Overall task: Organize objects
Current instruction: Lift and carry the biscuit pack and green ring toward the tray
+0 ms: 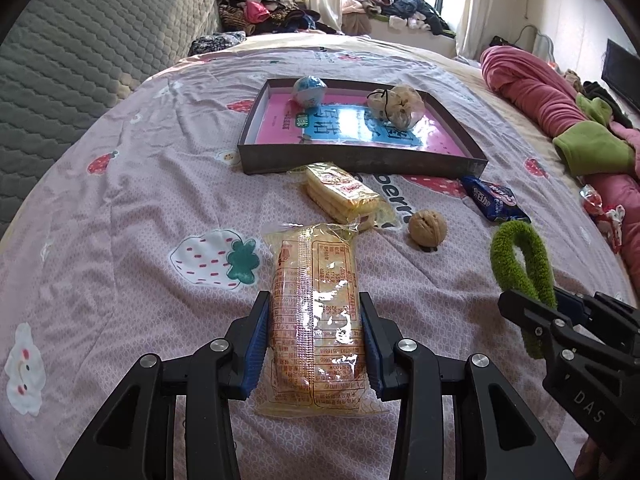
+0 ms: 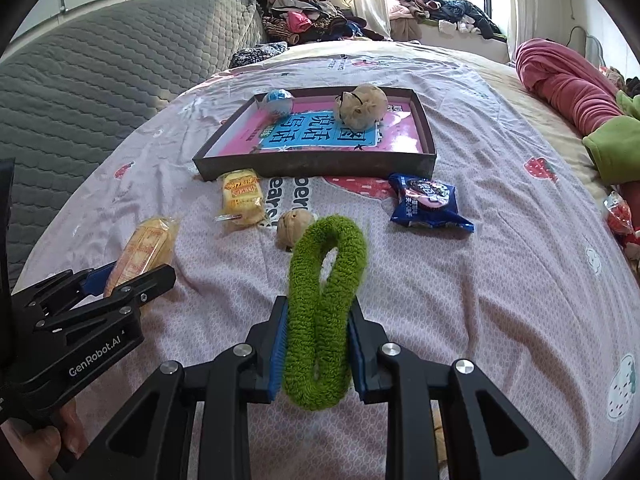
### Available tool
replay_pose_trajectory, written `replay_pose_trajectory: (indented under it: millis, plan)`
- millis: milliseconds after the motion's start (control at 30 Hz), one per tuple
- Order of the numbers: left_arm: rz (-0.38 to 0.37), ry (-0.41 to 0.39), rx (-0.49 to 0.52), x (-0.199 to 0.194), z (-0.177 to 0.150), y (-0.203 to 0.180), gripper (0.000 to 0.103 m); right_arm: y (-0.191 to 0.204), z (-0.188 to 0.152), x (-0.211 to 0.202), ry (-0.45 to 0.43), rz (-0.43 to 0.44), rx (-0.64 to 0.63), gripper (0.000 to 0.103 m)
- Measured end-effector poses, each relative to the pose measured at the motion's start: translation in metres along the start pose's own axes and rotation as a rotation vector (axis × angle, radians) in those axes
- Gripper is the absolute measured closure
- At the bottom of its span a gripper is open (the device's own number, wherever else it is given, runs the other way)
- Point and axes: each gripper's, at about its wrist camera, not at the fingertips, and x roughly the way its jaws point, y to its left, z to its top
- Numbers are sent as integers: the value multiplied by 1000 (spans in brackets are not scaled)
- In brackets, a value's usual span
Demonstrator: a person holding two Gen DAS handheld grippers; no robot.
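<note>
My left gripper [image 1: 314, 312] is shut on a long yellow snack packet [image 1: 316, 308], held above the bedspread. My right gripper [image 2: 318, 320] is shut on a fuzzy green hair loop [image 2: 326, 280]; the same loop [image 1: 520, 260] shows at the right of the left wrist view. Ahead on the bed lies a shallow dark tray [image 1: 360, 160] with a pink and blue lining. Inside it sit a blue-white ball [image 1: 309, 89] and a beige scrunchie [image 1: 396, 105]. In front of the tray lie a yellow cracker pack [image 1: 342, 194], a walnut [image 1: 426, 227] and a blue cookie packet [image 1: 494, 198].
A grey quilted headboard [image 1: 92, 40] rises on the left. Rolled pink and green bedding [image 1: 560, 120] lines the right edge of the bed, with a red-white candy [image 1: 592, 200] beside it. Piles of clothes [image 1: 260, 12] lie at the far side by the window.
</note>
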Motion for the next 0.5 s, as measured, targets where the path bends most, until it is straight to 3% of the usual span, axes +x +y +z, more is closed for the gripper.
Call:
replay_pose_trajectory:
  millis: [500]
  plan:
    - [-8,-36,4,-12,23,0,60,4,23,-14,-41,-4,-18,76]
